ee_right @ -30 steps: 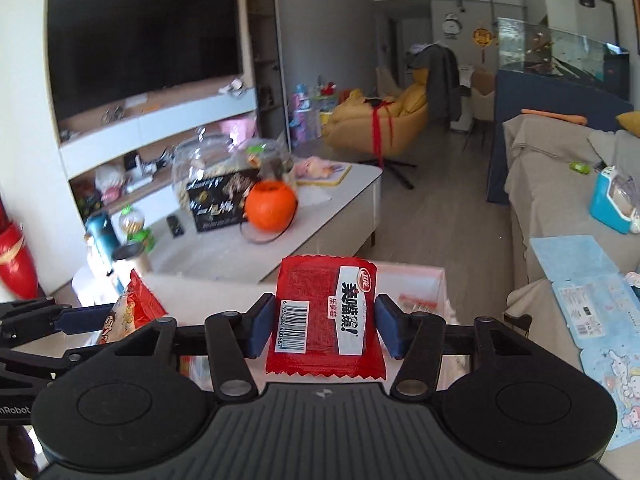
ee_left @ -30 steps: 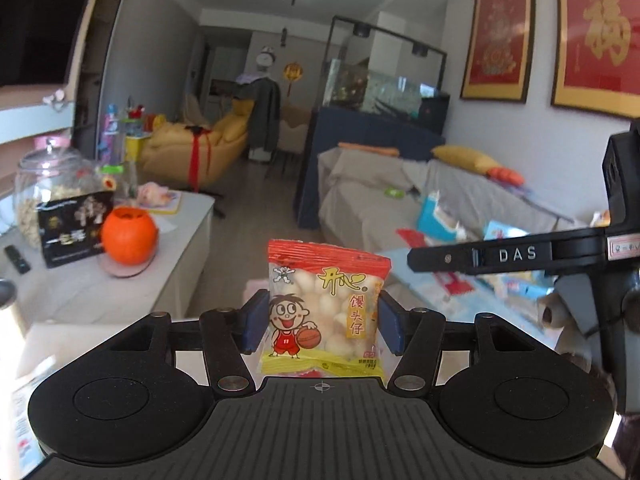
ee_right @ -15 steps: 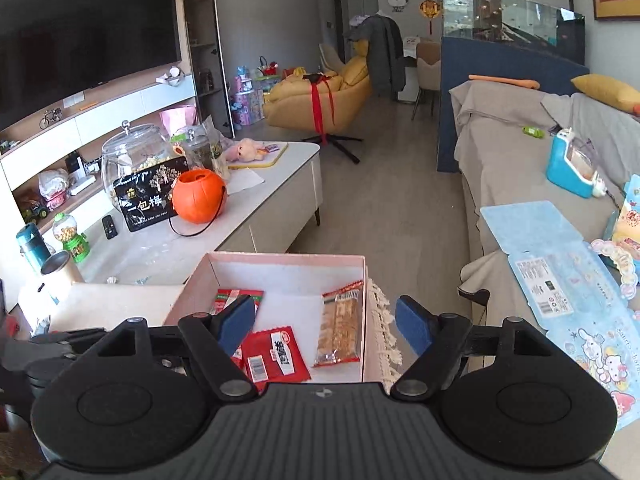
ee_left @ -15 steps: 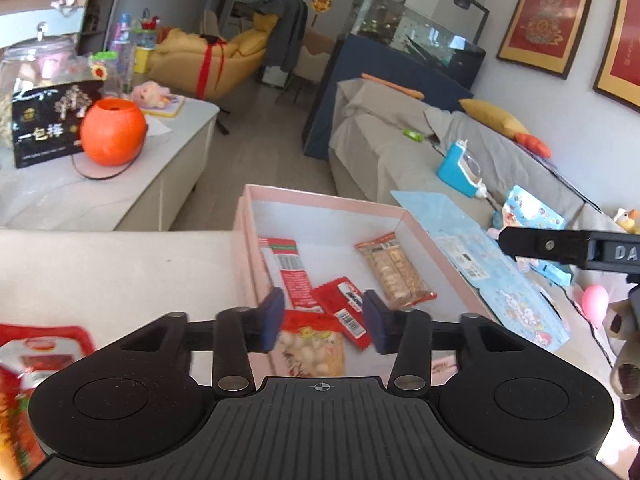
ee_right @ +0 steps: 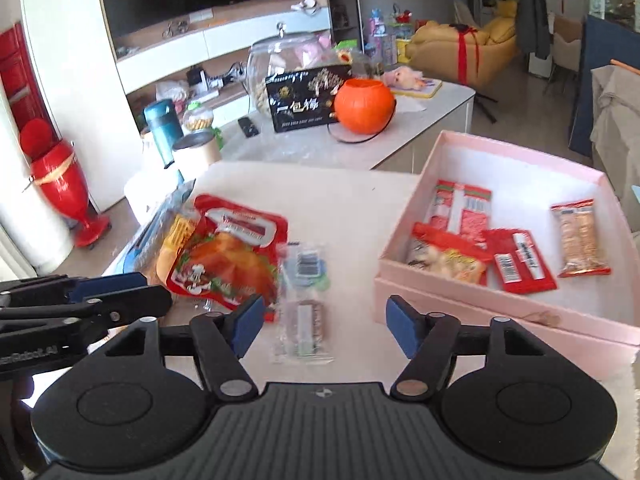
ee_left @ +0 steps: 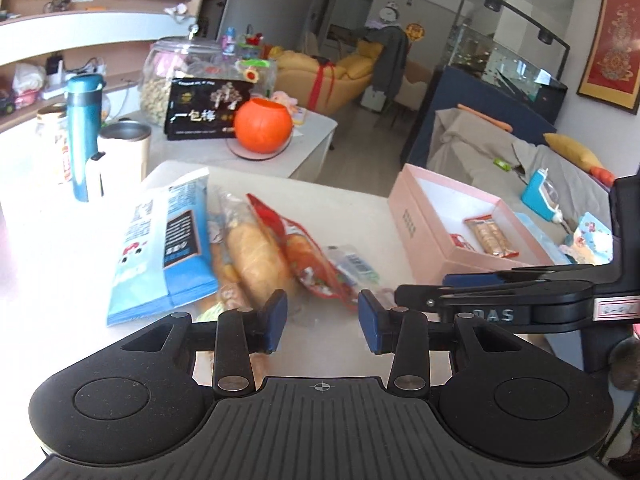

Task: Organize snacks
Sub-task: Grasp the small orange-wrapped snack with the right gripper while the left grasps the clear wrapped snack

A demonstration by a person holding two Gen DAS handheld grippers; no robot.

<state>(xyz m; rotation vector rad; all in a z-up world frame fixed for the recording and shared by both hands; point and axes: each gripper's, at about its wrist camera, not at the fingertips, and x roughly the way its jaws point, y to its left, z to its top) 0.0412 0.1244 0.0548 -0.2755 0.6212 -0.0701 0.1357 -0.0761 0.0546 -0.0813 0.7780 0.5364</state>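
A pink box (ee_right: 416, 280) stands on the right of the white table; inside lie several snack packets, among them a red packet (ee_right: 520, 266) and a biscuit packet (ee_right: 580, 238). The box also shows in the left wrist view (ee_left: 424, 232). A pile of snacks lies on the table's left: a blue bag (ee_left: 164, 244), a bread pack (ee_left: 252, 256), a red chicken packet (ee_right: 228, 260) and a clear packet (ee_right: 304, 300). My left gripper (ee_left: 322, 322) is open and empty just before the pile. My right gripper (ee_right: 324, 326) is open and empty above the clear packet.
Behind the table is a white counter with an orange pumpkin bucket (ee_right: 364, 106), a black box (ee_right: 306, 98), a glass jar (ee_right: 276, 68), a teal bottle (ee_left: 82, 128) and a steel cup (ee_left: 124, 148). A sofa (ee_left: 500, 152) lies to the right.
Both grippers held snack packets a second ago, released them into the pink box, and have since swung left and down toward the pile on the table.
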